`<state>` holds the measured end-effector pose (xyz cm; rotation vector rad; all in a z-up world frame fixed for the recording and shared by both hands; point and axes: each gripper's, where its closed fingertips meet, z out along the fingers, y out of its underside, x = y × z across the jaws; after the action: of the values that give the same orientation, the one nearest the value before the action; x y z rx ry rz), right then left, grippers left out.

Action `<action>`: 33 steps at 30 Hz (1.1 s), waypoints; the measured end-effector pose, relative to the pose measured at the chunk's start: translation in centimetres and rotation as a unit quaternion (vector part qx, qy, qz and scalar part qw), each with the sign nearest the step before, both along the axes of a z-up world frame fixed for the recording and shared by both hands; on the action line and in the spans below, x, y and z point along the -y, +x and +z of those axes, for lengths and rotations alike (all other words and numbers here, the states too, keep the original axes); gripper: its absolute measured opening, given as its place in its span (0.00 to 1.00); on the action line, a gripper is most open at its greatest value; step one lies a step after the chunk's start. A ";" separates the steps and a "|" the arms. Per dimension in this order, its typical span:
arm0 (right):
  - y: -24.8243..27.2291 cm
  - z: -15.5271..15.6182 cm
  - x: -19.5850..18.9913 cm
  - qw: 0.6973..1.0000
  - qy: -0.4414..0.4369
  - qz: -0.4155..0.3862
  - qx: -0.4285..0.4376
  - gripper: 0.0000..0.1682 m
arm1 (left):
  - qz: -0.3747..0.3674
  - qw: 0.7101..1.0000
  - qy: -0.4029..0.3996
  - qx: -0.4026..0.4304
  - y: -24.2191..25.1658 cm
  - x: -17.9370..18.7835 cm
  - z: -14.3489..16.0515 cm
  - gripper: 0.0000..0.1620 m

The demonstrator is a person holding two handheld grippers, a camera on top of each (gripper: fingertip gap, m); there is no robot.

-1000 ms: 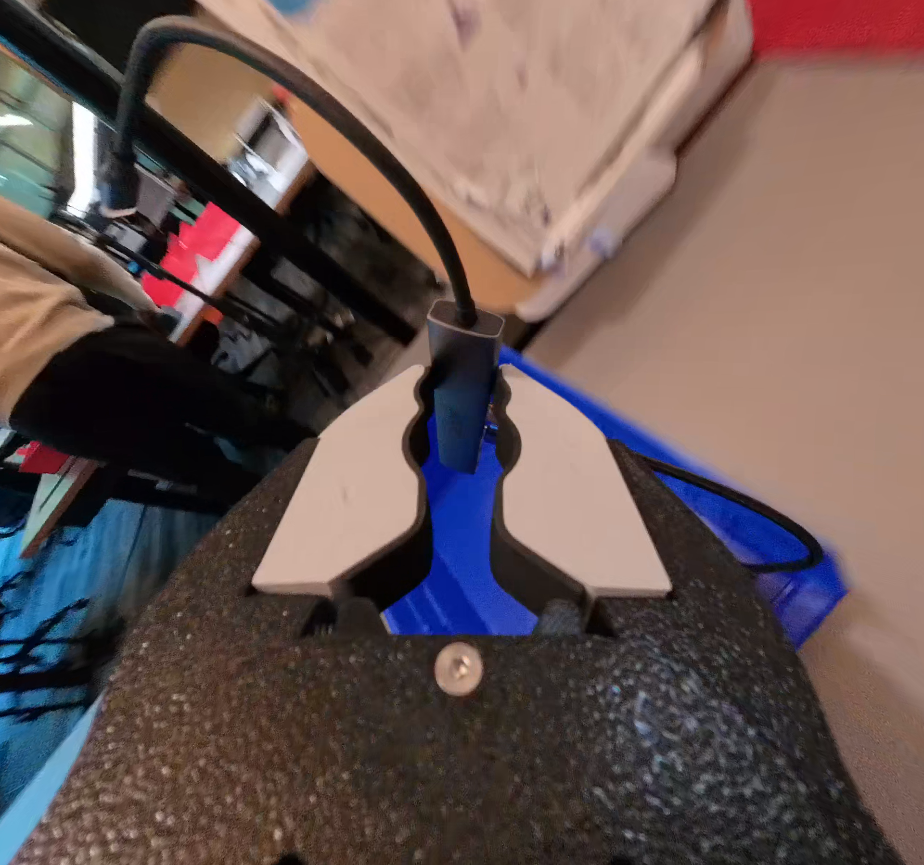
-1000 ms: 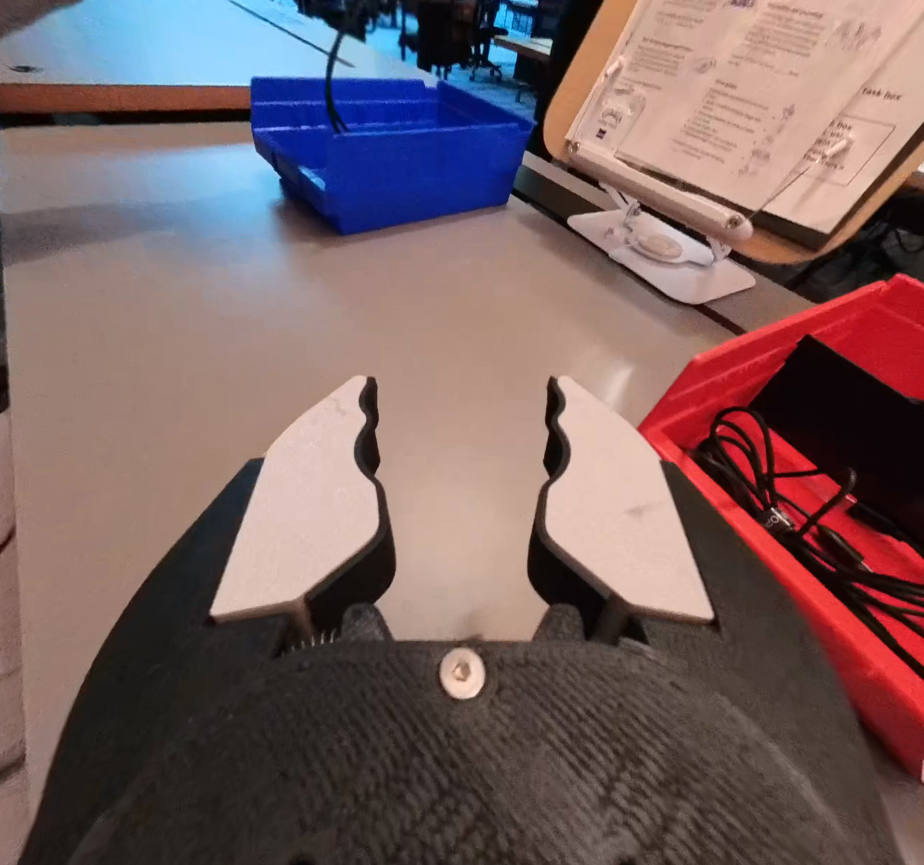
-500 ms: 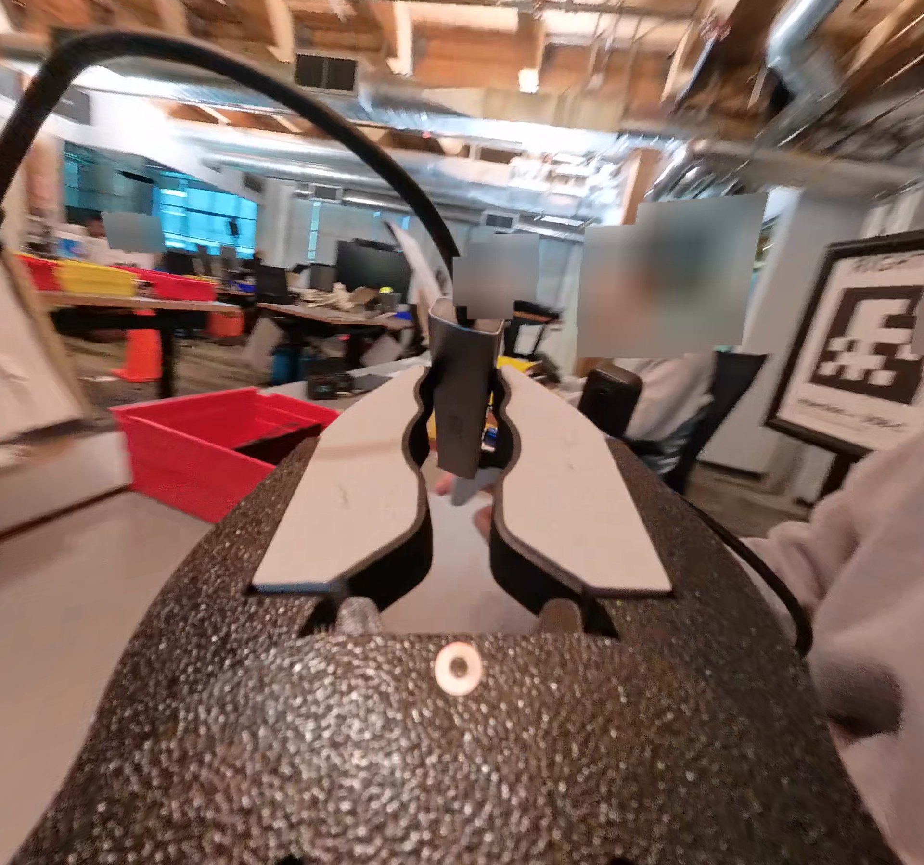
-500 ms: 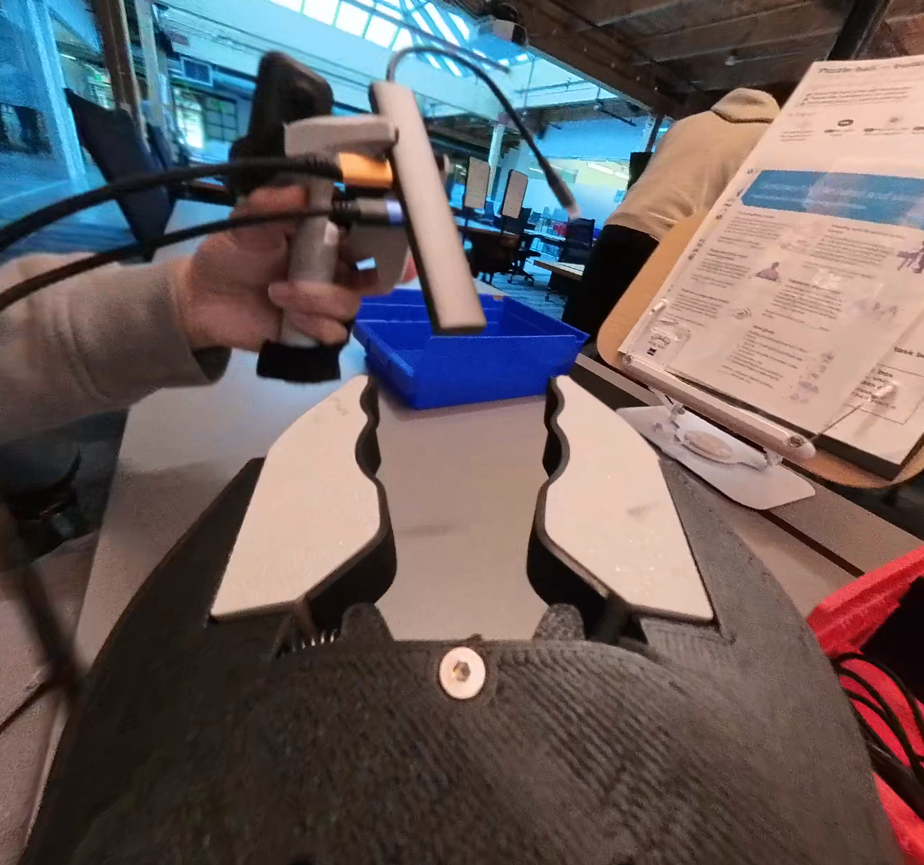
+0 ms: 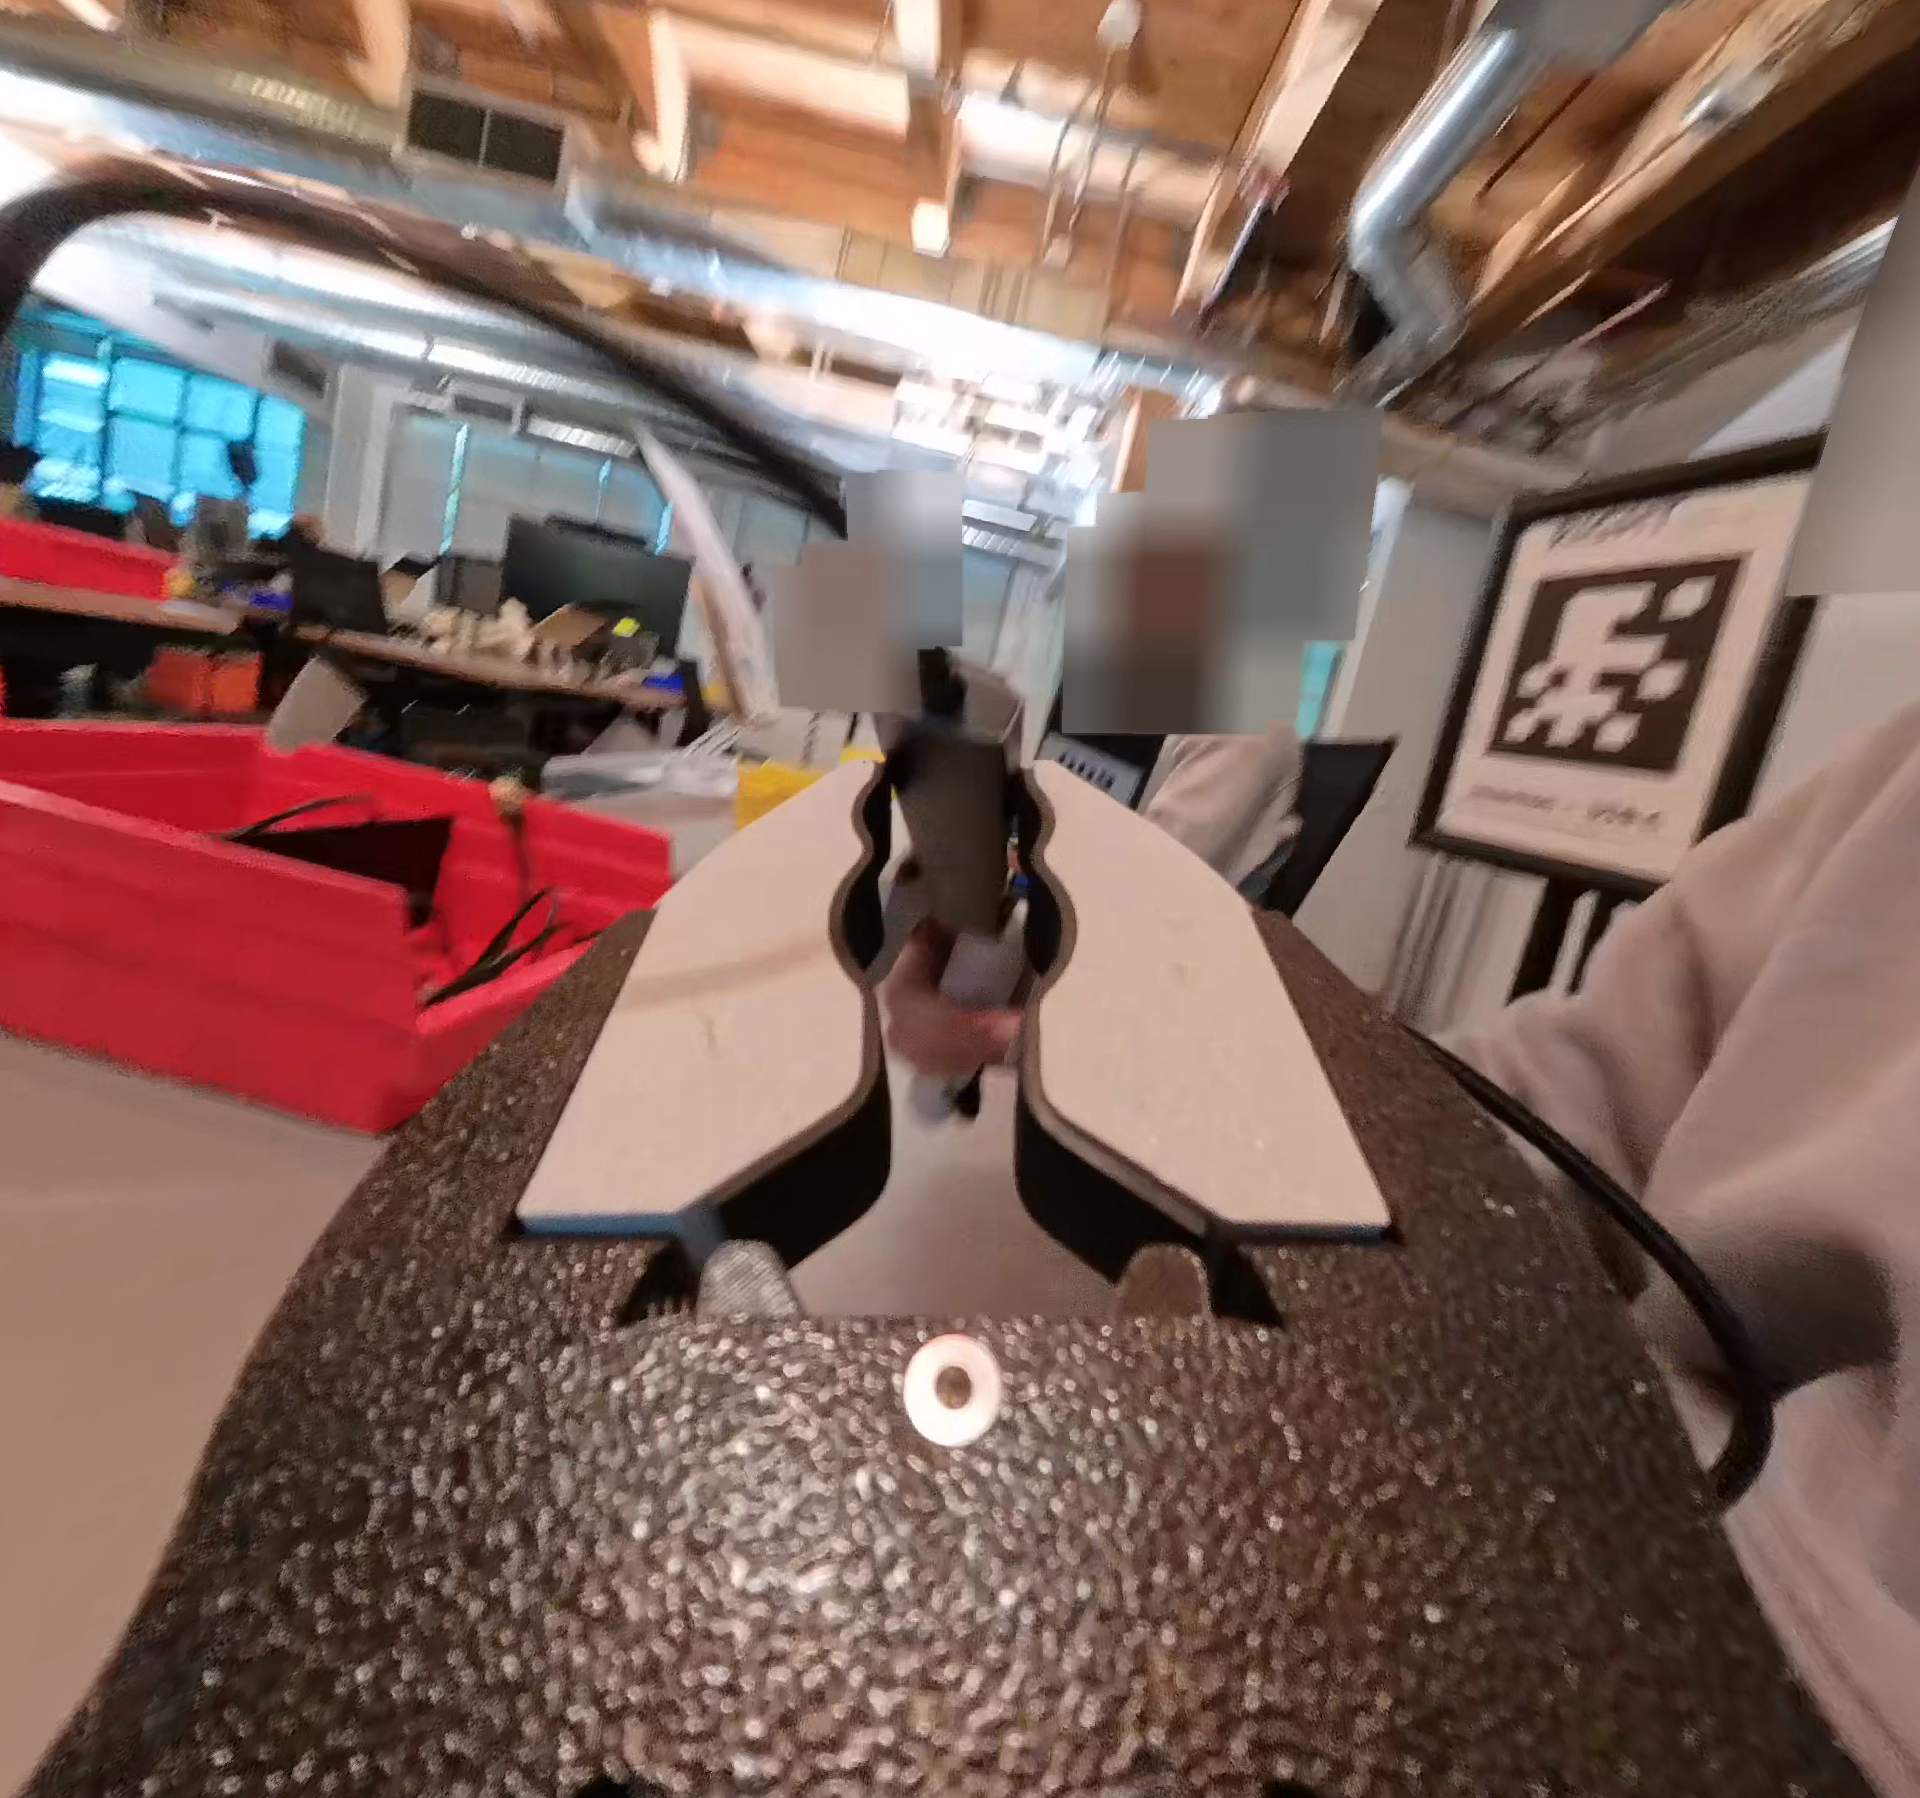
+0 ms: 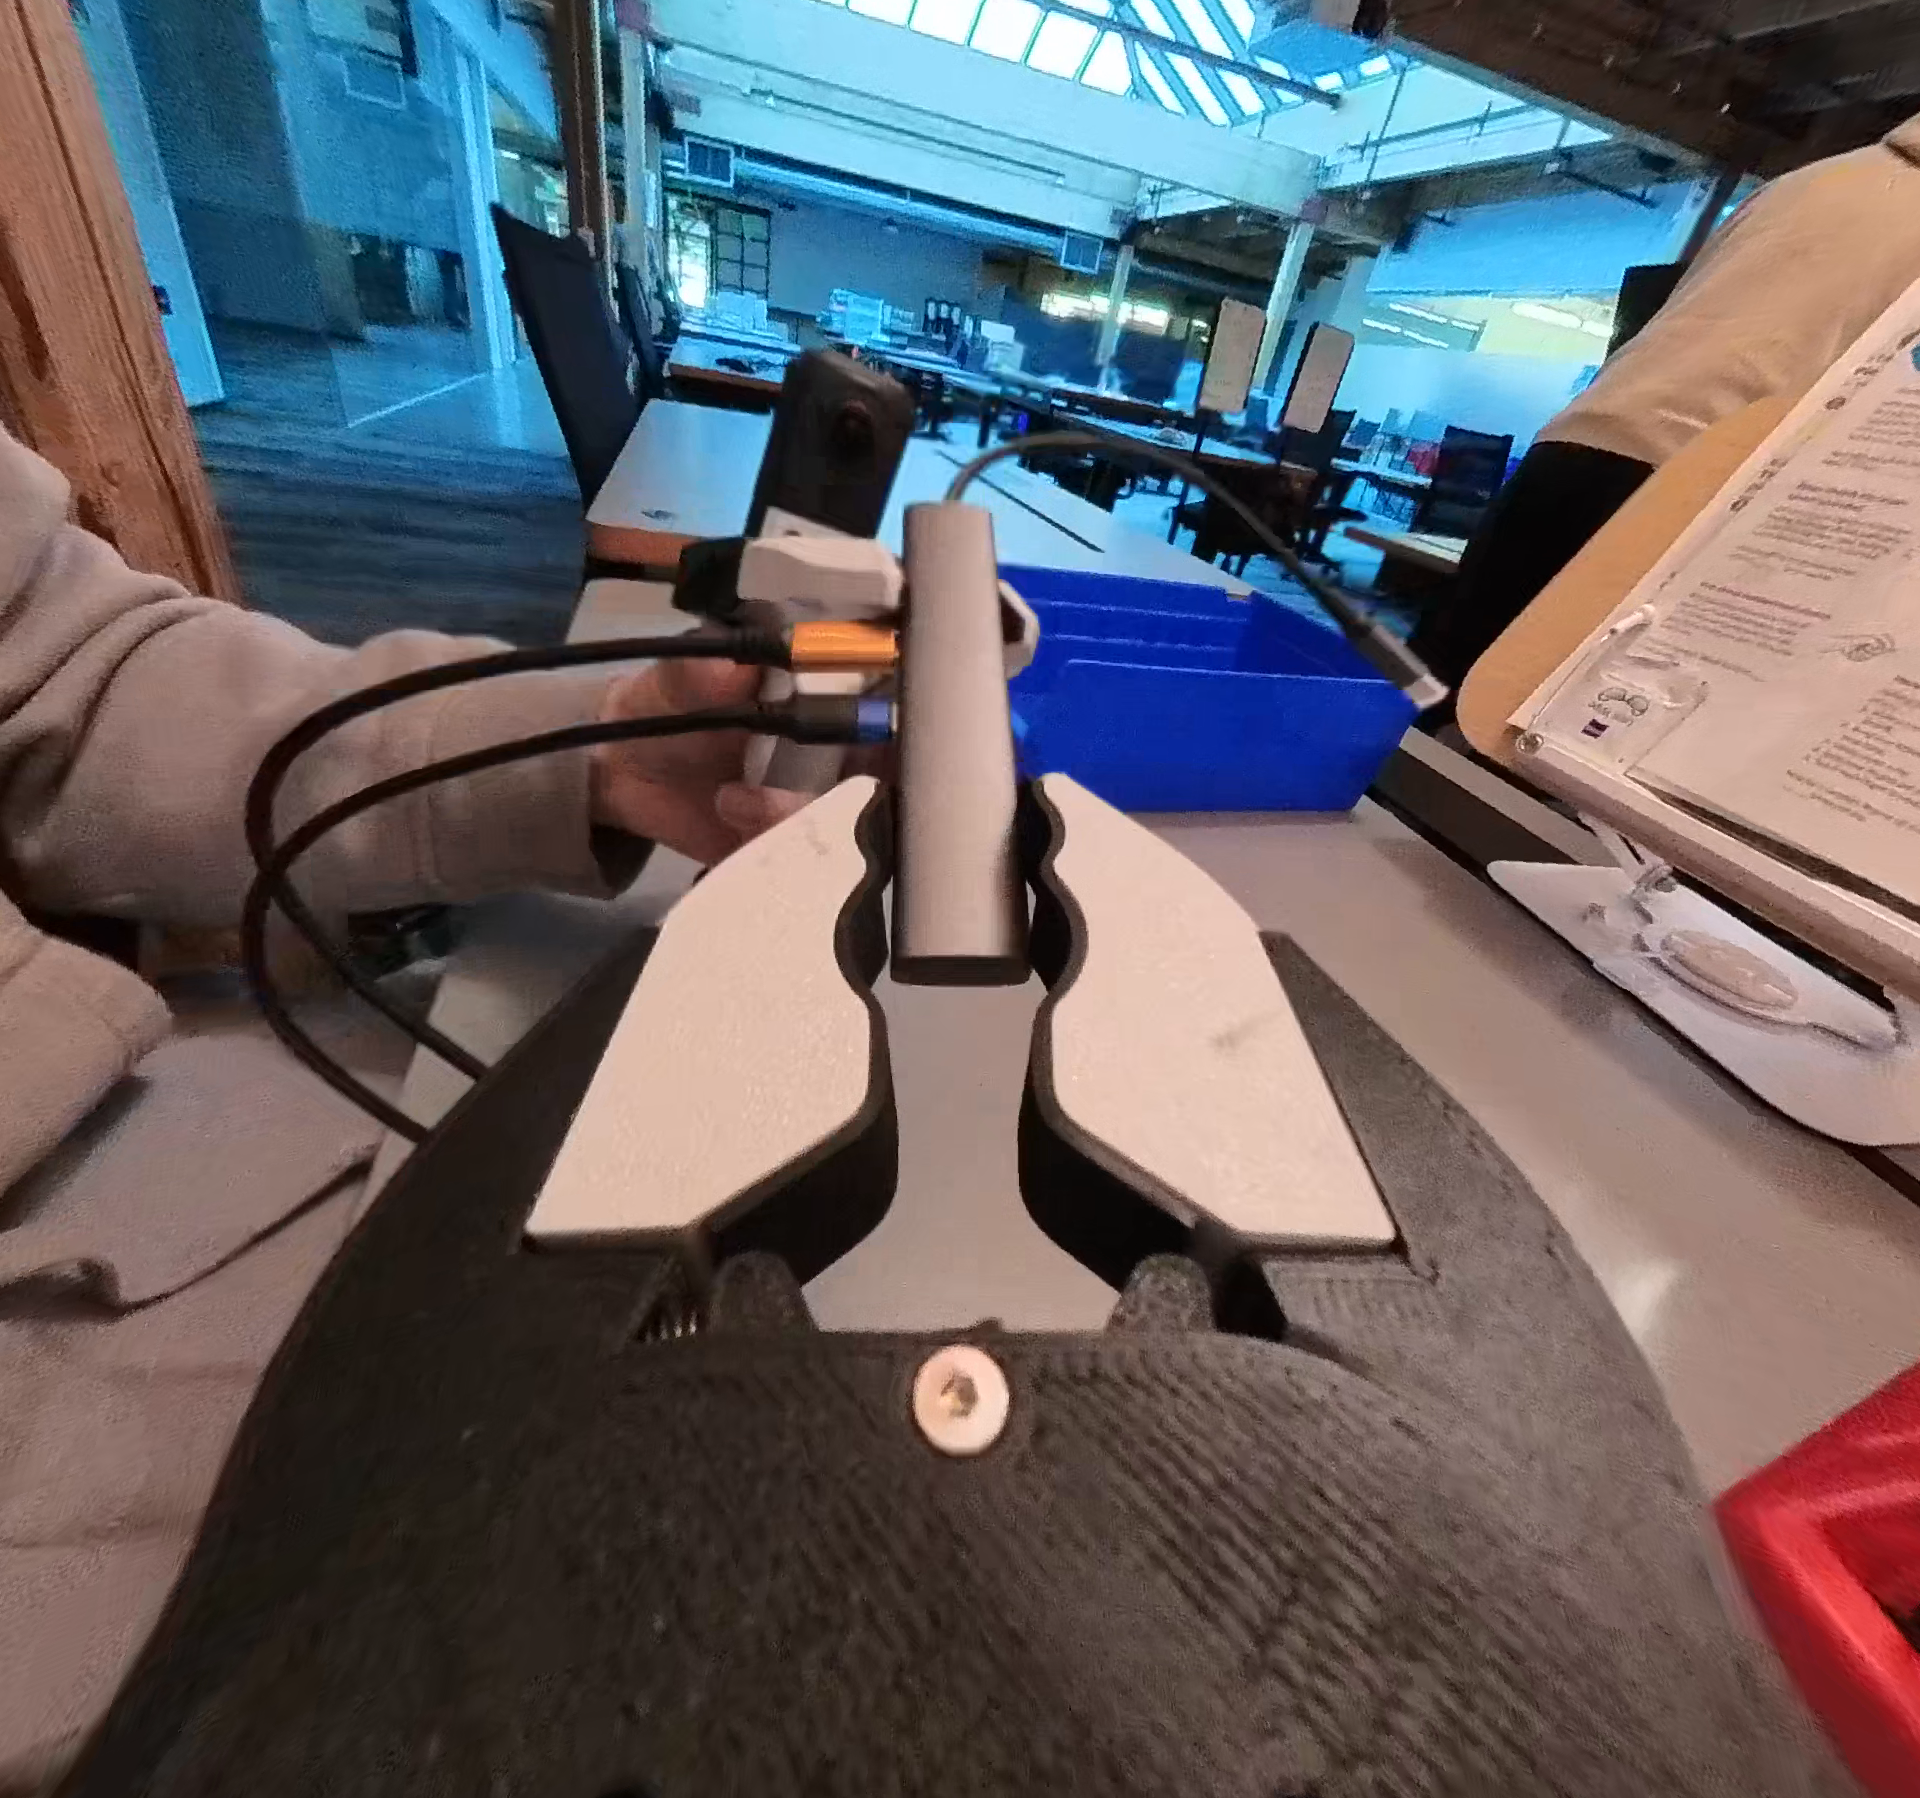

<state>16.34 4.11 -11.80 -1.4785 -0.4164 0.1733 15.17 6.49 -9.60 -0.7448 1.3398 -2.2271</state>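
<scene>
Grey hub [image 6: 951, 740] gripped at both ends above the tabletop [image 6: 1455, 1000].
Left gripper [image 5: 951, 849] fingers are clenched on its far end; right gripper [image 6: 956, 881] fingers are closed on its near end at frame centre. Two plugged cables [image 6: 436, 699] trail left; blue bin [image 6: 1195, 709] lies behind.

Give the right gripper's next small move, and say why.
Probably squeeze the right gripper firmly shut on the hub: its free end already sits between the fingers, contact unclear, while the left gripper clamps it higher up, beside two plugged cables.
</scene>
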 end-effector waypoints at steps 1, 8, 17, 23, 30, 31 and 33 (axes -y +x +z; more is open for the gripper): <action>0.6 0.0 0.3 1.000 -0.006 -0.002 0.012 0.14 | 0.018 0.999 0.042 -0.014 0.2 -0.5 -1.1 0.20; 3.9 -1.2 2.6 0.997 -0.056 0.018 0.055 0.14 | 0.102 0.938 0.330 -0.030 -2.0 -3.9 -3.8 0.30; 2.5 -3.8 1.3 0.995 -0.039 0.092 0.025 0.14 | 0.123 0.915 0.384 -0.025 0.0 -1.5 -6.6 0.34; 1.7 -4.7 1.5 0.991 -0.037 0.113 0.054 0.14 | 0.124 0.922 0.367 -0.018 0.3 -1.5 -6.8 0.32; 0.5 -5.1 1.7 0.986 -0.050 0.138 0.075 0.14 | 0.077 0.901 0.426 -0.015 -0.5 0.1 -8.3 0.31; 0.3 -5.0 1.7 0.986 -0.045 0.143 0.074 0.14 | 0.060 0.901 0.428 -0.029 -0.6 0.3 -9.0 0.28; 0.1 -4.9 1.8 0.985 -0.043 0.149 0.072 0.14 | 0.052 0.901 0.428 -0.042 -0.4 0.4 -10.1 0.22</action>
<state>16.40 2.32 -16.67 -1.5134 -0.7563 0.3267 14.73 6.10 -19.67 -0.5449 2.0263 -1.2929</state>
